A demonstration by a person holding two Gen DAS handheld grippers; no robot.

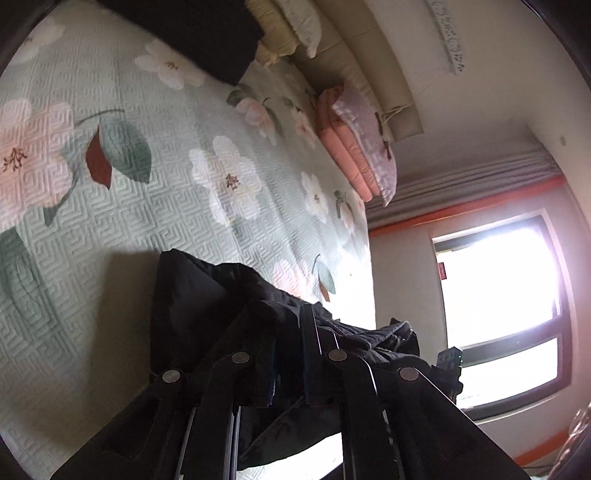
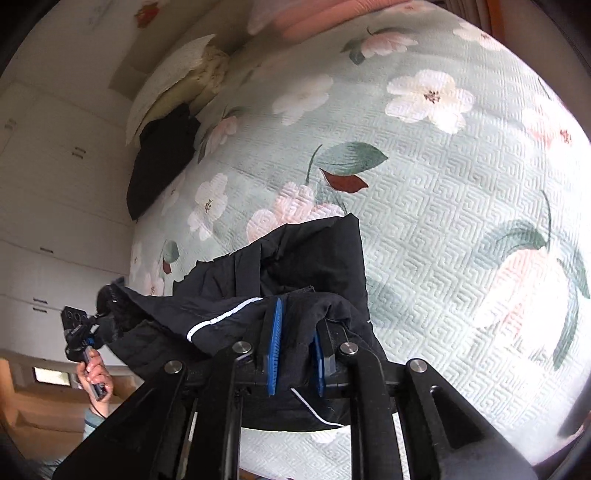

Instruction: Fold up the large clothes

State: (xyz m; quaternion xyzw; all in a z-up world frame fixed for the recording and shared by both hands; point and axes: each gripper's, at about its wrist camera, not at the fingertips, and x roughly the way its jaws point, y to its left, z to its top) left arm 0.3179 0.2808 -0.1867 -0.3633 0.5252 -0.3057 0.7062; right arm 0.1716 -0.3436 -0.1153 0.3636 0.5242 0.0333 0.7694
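A black garment (image 1: 207, 295) with a thin white stripe (image 2: 221, 317) hangs above the floral bedspread (image 2: 424, 221), stretched between both grippers. In the left wrist view my left gripper (image 1: 288, 321) is shut on a bunched edge of it, and the cloth hides the fingertips. My right gripper (image 2: 295, 332) is shut on another part of the same garment, with the cloth pinched between its blue pads (image 2: 274, 325). The right wrist view also shows the left gripper (image 2: 79, 332) at the garment's far end, with a hand (image 2: 94, 373) holding it.
A dark folded pile (image 1: 192, 33) lies near the head of the bed, next to pale pillows (image 2: 173, 74). Pink and lilac cushions (image 1: 354, 147) lean at the headboard. A bright window (image 1: 498, 295) is beyond the bed's edge, and white cupboards (image 2: 55, 184) stand on the other side.
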